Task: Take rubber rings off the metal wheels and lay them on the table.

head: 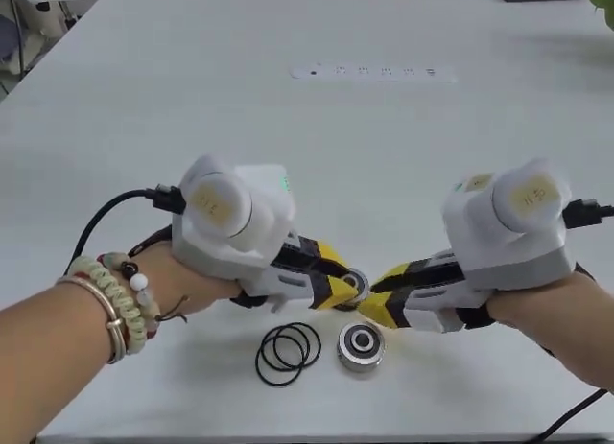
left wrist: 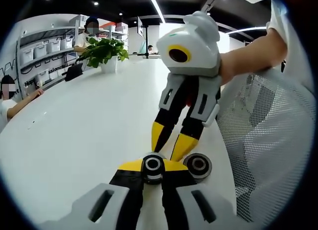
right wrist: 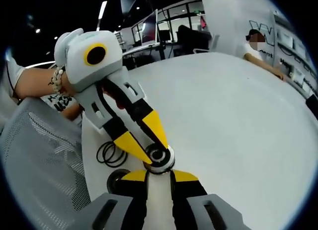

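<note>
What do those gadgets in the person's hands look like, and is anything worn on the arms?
The left hand-held gripper and right hand-held gripper each have a bulky white and grey body and two black jaws ending in yellow tips. A black cable trails from each. The left wrist wears beaded bracelets and a thin bangle.

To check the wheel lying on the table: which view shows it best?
The head view: the wheel lies whole, seen from above. The left gripper view shows it at a low angle; the right gripper view, a dark edge.
</note>
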Demonstrator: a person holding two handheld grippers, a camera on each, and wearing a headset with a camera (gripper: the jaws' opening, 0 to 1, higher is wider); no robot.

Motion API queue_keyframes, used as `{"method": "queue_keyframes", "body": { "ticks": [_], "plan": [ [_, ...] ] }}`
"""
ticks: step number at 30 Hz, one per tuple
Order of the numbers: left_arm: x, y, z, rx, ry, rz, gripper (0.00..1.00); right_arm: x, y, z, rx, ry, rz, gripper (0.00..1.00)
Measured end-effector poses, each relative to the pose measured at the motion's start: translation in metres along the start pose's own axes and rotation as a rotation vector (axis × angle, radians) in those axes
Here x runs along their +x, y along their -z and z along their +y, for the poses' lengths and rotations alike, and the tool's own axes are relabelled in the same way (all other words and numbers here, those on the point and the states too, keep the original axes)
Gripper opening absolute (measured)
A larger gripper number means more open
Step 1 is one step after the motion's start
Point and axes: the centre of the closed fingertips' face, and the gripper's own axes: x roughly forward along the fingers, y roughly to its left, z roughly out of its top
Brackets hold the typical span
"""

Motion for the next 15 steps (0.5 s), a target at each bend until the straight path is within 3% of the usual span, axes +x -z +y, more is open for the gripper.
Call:
{"method": "queue_keyframes", "body": {
  "ticks": [3, 7, 15],
  "plan": [
    [-0.0001, 0.0003, 0.0004, -0.003, -0.003, 0.002, 0.08, 0.0032, -0.0052, 0.0006, -0.015, 0.014, -0.044, 0.2],
    [0.0001, 0.0003, 0.001, -0.003, -0.004, -0.001, 0.08, 0.0044, -0.0076, 0.0, -0.019, 0.027, -0.062, 0.23],
    [0.0002, 0.0, 0.0025, -0.008, -0.011, -0.007, 0.08, 0.0025, -0.006, -0.0012, -0.064, 0.03, -0.055, 0.2]
  ]
}}
